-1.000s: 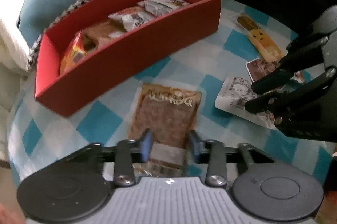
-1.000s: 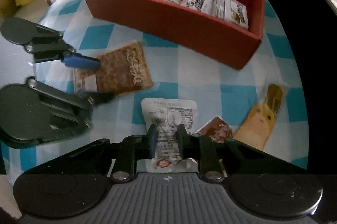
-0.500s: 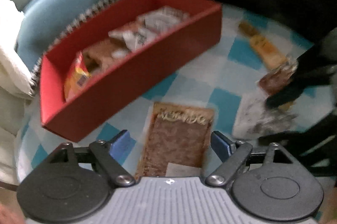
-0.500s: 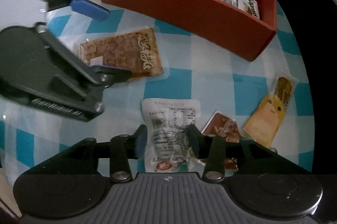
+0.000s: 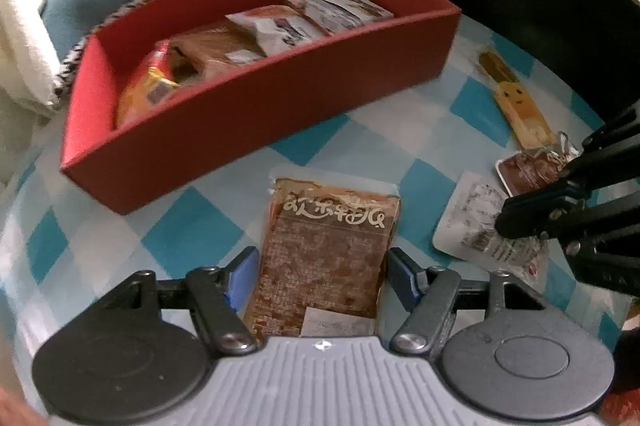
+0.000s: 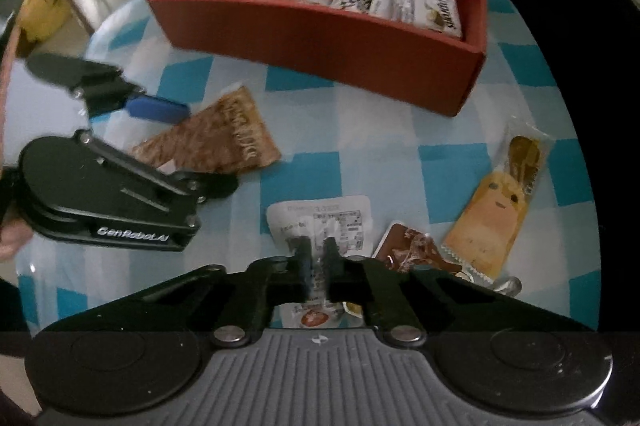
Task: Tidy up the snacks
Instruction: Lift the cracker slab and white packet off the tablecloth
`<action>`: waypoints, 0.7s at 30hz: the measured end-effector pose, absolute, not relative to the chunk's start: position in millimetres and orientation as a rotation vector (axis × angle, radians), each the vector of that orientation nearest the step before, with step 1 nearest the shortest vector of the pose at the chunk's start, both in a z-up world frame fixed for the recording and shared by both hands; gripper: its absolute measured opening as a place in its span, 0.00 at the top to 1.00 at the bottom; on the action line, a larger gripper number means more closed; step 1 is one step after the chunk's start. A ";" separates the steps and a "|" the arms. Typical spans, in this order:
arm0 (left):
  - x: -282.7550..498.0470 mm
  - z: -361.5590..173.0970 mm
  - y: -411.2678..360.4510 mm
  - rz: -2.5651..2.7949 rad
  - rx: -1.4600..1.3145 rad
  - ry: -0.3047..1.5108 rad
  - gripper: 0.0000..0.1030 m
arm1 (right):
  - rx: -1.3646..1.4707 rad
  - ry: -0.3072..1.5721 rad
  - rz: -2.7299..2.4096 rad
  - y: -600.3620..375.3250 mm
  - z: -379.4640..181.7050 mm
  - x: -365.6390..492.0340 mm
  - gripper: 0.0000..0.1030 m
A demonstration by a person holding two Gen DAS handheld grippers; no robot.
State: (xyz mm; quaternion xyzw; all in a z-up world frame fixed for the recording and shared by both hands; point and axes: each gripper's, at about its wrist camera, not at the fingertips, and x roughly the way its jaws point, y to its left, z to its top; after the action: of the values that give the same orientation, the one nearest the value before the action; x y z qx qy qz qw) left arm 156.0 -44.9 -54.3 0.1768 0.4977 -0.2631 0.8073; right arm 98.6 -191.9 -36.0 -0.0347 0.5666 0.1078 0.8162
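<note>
Lettering "GenRobotAI" marks the left gripper [image 6: 160,145], whose blue fingers [image 5: 240,276] have just been closing; they stand apart on either side of a brown packet [image 5: 324,254] with pale script, lying on the checked bench [image 5: 192,226], though contact is unclear. Behind it a red box [image 5: 248,113] holds several snacks. Further right, the right gripper [image 6: 316,262] has just closed, fingers together pinching a white packet [image 6: 320,216] with small, unreadable print. Rightmost lies a yellow face-printed packet [image 6: 496,214].

Brown snack packet [image 5: 324,250] — between parted jaws
</note>
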 end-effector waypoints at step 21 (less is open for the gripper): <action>164.2 -25.5 -12.8 -0.521 0.239 1.027 0.40 | -0.178 1.201 0.238 -176.8 -55.0 103.9 0.59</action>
State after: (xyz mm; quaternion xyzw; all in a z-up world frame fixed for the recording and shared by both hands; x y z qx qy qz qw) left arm 164.2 -12.8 -25.5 0.1129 0.4842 -0.2456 0.8321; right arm 103.9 -176.8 -55.0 -0.0836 0.5629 0.1114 0.8147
